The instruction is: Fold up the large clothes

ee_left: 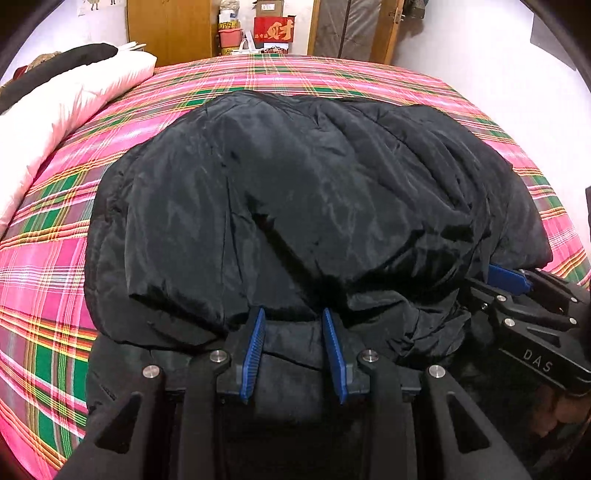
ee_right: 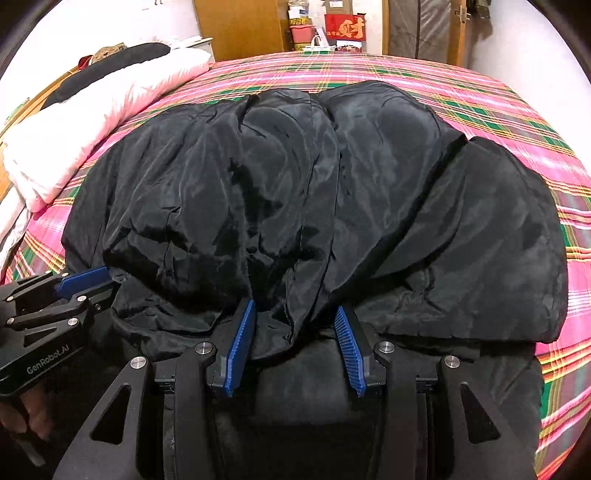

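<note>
A large black padded coat (ee_left: 295, 199) lies on the pink plaid bedspread (ee_left: 48, 229), its shiny lining side folded over and bunched toward me. It fills the right wrist view (ee_right: 295, 206) too. My left gripper (ee_left: 293, 314) is open, its blue pads at the near edge of the folded layer, with dark fabric between them. My right gripper (ee_right: 295, 314) is open too, blue pads on either side of a hanging fold of lining. Each gripper shows in the other's view, the right one (ee_left: 517, 284) at the coat's right edge, the left one (ee_right: 85, 280) at its left edge.
A white and pink duvet (ee_left: 66, 99) with a black garment on it lies along the bed's left side. Behind the bed stand a wooden wardrobe (ee_left: 170, 26), stacked boxes with a red sign (ee_left: 275, 29) and a door. The bedspread (ee_right: 517, 110) extends right.
</note>
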### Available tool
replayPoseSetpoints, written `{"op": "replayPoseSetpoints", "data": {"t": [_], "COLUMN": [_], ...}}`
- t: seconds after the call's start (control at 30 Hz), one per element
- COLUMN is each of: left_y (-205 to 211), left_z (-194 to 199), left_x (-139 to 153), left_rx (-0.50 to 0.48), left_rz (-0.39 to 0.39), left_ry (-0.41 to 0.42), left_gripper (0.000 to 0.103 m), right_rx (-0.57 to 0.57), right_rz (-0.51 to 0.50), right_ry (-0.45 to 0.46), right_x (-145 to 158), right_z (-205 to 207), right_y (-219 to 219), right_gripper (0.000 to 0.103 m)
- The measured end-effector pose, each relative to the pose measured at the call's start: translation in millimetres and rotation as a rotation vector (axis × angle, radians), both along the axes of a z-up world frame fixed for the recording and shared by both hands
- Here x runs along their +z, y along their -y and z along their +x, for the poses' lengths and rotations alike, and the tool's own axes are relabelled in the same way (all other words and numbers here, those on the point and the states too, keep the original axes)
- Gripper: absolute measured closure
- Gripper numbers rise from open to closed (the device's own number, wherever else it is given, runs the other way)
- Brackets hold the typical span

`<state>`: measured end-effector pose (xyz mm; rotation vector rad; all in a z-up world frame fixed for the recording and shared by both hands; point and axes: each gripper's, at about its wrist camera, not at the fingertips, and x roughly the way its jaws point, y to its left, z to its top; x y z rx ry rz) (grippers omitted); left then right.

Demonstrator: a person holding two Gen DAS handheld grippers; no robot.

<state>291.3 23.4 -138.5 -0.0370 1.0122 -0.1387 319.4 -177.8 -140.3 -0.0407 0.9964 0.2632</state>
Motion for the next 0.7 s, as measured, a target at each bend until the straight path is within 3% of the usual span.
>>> {"op": "replayPoseSetpoints", "data": {"t": [0.53, 0.7], "left_y": [0.1, -3.1], "left_z": [-6.3, -15.9], "left_x": [-10.7, -14.6], "left_rx": [0.009, 0.025], "left_rz": [-0.007, -0.024], "left_ry": [0.027, 0.065], "left_gripper": [0.069, 0.069], "right_rx": [0.024, 0.007], "right_rz": [-0.05, -0.009], "right_ry": [0.013, -0.054], "right_x": [-13.4, -2.0], "right_z": [-3.0, -10.6], "right_y": [-10.2, -3.4], "right_gripper": [0.059, 0.059]}}
